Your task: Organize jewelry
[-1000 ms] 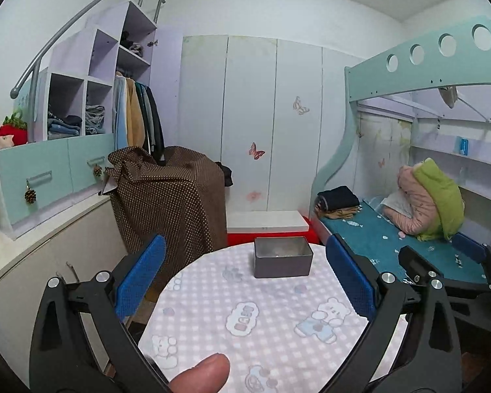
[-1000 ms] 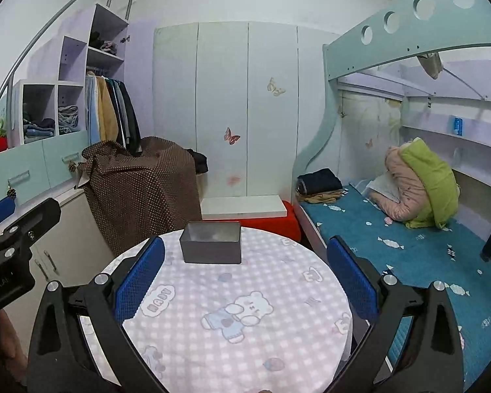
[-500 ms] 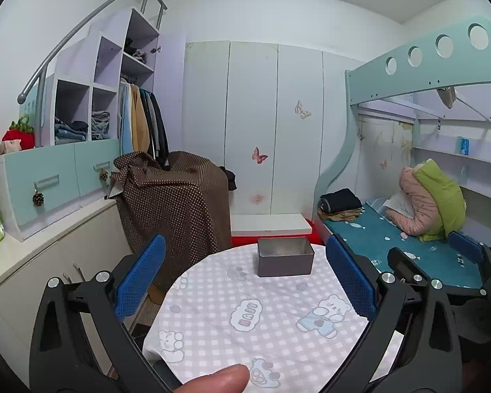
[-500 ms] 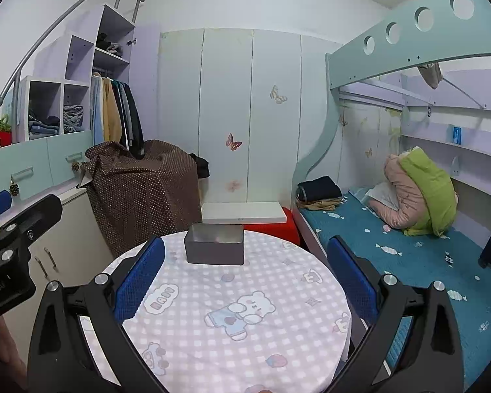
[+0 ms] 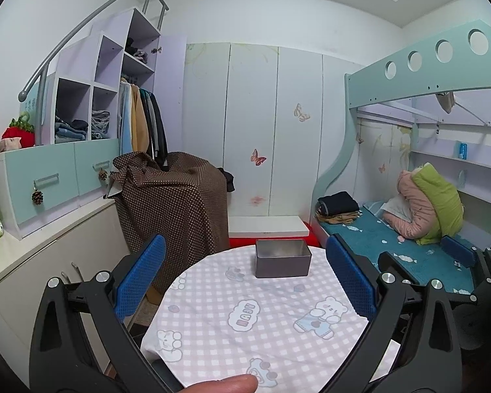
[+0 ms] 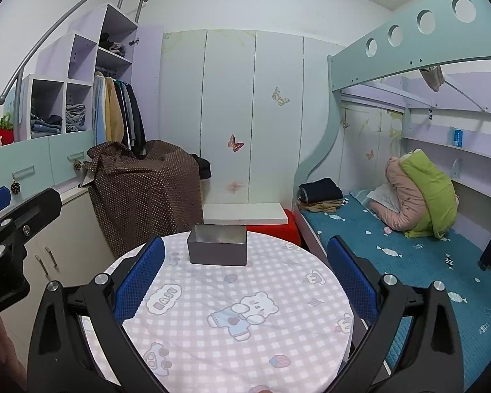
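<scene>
Left gripper [image 5: 244, 281]: jaws wide, nothing between them, above the near table edge.
Right gripper [image 6: 245, 278]: jaws wide, empty.
Box [image 6: 217, 244]: one grey open tin, at the far edge of the round table [image 6: 278, 311]; contents cannot be made out.
Room: checked cloth bare between box and grippers.
Bed [image 6: 409, 255]: just right of the table.

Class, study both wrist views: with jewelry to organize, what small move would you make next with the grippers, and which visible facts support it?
Probably bring the right gripper forward and down toward the open grey tin at the round table's far edge. Both it and the left gripper are open, empty and short of the tin. No loose jewelry shows on the checked cloth, and the tin's contents are too faint to identify.
</scene>
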Available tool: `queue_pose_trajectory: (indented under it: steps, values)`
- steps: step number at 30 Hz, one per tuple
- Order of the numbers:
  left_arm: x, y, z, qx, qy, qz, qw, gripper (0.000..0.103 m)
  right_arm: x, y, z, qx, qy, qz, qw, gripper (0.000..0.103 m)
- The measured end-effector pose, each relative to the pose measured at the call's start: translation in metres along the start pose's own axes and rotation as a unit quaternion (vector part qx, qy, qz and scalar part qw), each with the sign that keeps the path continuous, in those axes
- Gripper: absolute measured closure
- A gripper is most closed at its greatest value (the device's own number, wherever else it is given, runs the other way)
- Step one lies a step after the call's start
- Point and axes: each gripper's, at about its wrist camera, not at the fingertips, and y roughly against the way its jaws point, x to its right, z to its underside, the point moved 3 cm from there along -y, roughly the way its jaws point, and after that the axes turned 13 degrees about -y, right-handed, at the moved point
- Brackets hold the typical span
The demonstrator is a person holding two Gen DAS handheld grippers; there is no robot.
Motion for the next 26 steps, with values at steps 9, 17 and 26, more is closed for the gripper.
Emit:
queue_pose_trajectory:
  steps: [9, 17, 26]
  values:
    - [-0.0009, 0.0007, 0.0004, 0.000, 0.001, -0.001, 1.0000, 0.005, -0.0008, 0.0003, -0.0010, 0.001, 0.001, 0.001, 1.000, 0.007]
    - [-0.0041, 0.0047, 0.0004, 0.007, 0.006, 0.000, 1.0000, 0.005, -0.0017, -0.0001, -0.0011, -0.002, 0.002, -0.002, 1.000, 0.007]
    - [-0.0048, 0.0002, 0.0009, -0.002, 0.008, -0.008, 0.9999, 0.005, -0.0027, -0.0011, -0.0019, -0.003, 0.003, -0.003, 1.000, 0.007]
